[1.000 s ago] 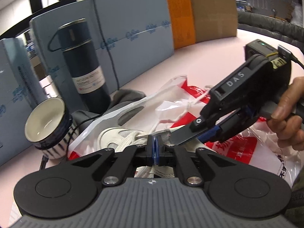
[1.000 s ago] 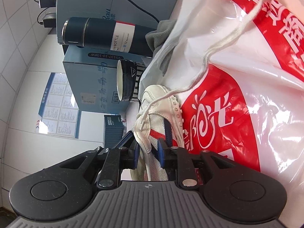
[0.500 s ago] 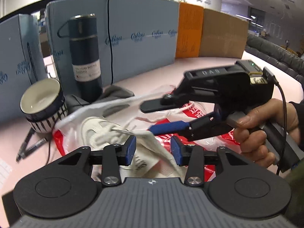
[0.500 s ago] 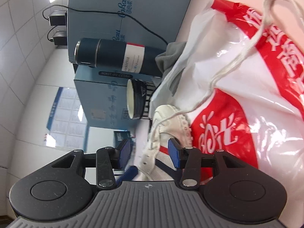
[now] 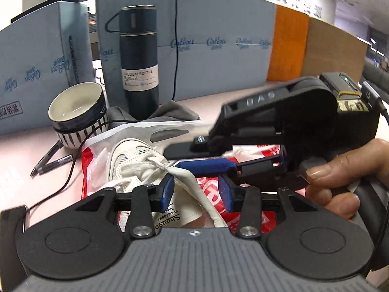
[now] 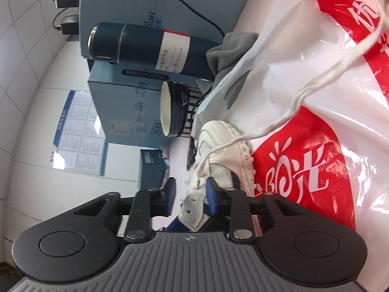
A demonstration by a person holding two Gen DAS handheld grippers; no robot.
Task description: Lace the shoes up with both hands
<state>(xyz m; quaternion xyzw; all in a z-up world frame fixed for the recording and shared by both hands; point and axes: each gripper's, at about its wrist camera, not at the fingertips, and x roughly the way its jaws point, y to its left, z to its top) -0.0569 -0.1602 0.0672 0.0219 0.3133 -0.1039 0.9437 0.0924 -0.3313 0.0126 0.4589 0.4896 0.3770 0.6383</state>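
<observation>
The white shoe lies on a red-and-white plastic bag on the desk, toe toward the striped cup by the desk's back edge. Lacing appears partly done: one lace trails loose across the bag, untied. The left gripper stands apart, tilted down, a lace between its pads unpinched. The right gripper, held sideways, is closing around the eyelet flap.
</observation>
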